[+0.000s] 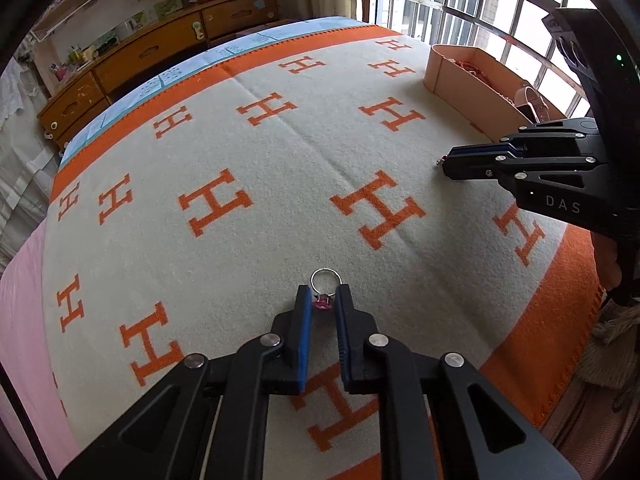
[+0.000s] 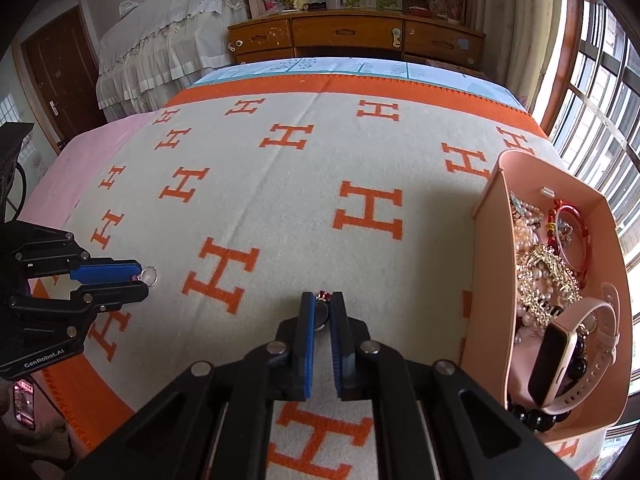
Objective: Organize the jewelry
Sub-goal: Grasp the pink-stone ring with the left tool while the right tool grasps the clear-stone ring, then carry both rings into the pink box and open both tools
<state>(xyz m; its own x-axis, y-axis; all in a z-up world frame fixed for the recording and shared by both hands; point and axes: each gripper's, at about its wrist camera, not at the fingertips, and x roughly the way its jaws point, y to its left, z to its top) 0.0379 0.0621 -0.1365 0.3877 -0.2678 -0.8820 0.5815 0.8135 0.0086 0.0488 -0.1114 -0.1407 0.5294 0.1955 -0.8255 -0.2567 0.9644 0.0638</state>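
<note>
A silver ring with a pink stone (image 1: 322, 303) stands on the cream and orange blanket (image 1: 256, 248), and my left gripper (image 1: 323, 294) is shut on the stone with the band poking out past the tips. From the right wrist view the same ring (image 2: 154, 280) shows at the left gripper (image 2: 142, 280). My right gripper (image 2: 322, 298) is shut on a dark ring with a red stone (image 2: 322, 295), low over the blanket (image 2: 304, 216). In the left wrist view the right gripper (image 1: 448, 162) shows a bit of that ring (image 1: 440, 161) at its tips.
An open pink box (image 2: 488, 280) to the right of my right gripper holds several necklaces, bracelets and a pink-strapped watch (image 2: 560, 356). The same box (image 1: 452, 80) lies by the barred window. A wooden dresser (image 2: 352, 36) stands beyond the bed.
</note>
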